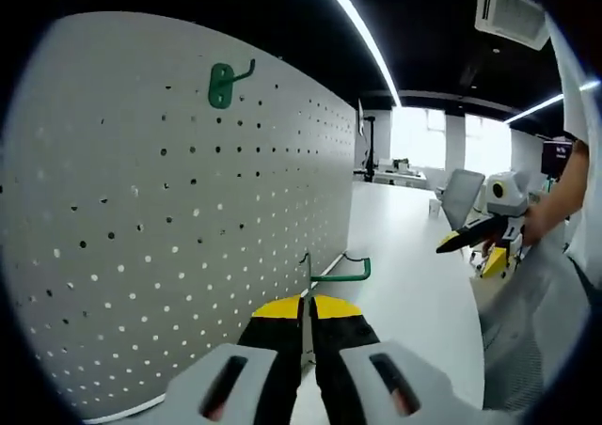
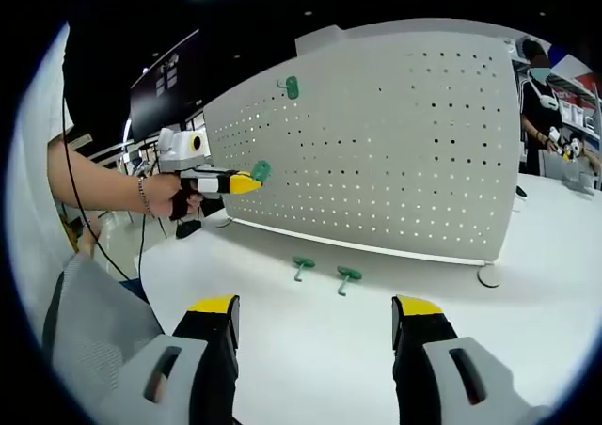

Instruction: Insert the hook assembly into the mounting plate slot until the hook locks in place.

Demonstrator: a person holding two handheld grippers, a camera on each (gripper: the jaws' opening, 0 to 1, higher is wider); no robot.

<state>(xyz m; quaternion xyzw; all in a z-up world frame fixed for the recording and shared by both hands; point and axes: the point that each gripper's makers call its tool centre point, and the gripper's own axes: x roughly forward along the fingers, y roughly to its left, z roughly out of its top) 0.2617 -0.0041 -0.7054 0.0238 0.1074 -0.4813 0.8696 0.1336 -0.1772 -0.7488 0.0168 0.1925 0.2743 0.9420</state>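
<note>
A white pegboard mounting plate stands upright on the table. One green hook hangs high on it. My left gripper is shut on another green hook, held in the air just in front of the board's near end and not touching it. My right gripper is open with nothing between its jaws, low over the table and facing the board. Two more green hooks lie on the table before the board.
The white table stretches out in front of the board. A person's forearm holds the left gripper at the left. Another person stands behind the board's right end. Office desks and a chair are farther back.
</note>
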